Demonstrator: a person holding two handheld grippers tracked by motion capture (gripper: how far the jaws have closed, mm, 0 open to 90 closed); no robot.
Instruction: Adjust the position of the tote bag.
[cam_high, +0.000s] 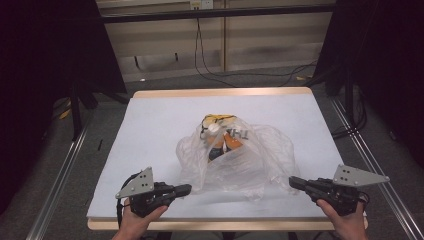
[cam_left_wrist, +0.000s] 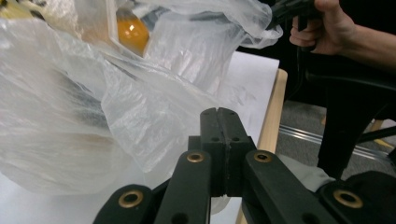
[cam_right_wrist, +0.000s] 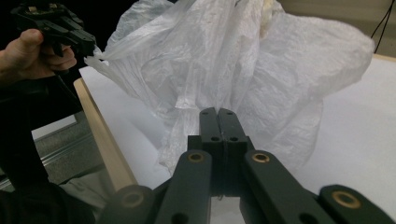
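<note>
At about seven o'clock on the white-covered wooden-edged table (cam_high: 150, 120) we see the left gripper (cam_high: 186, 188), black with a grey three-cornered plate, held in the person's left hand (cam_high: 135, 220); in its own view its jaws are pressed together, and whether they pinch the plastic we cannot tell, though the tip lies against the film's near edge. At the table's centre sits the crumpled translucent white plastic bag (cam_high: 240, 160), with orange and yellow contents (cam_high: 222, 132) showing through toward twelve o'clock. At about five o'clock, the right gripper (cam_high: 294, 182), gripped by the right hand (cam_high: 345, 220), points at the bag's right edge. In the right gripper view its jaws are likewise closed flat against each other, with the bag (cam_right_wrist: 243, 65) rising just beyond them.
</note>
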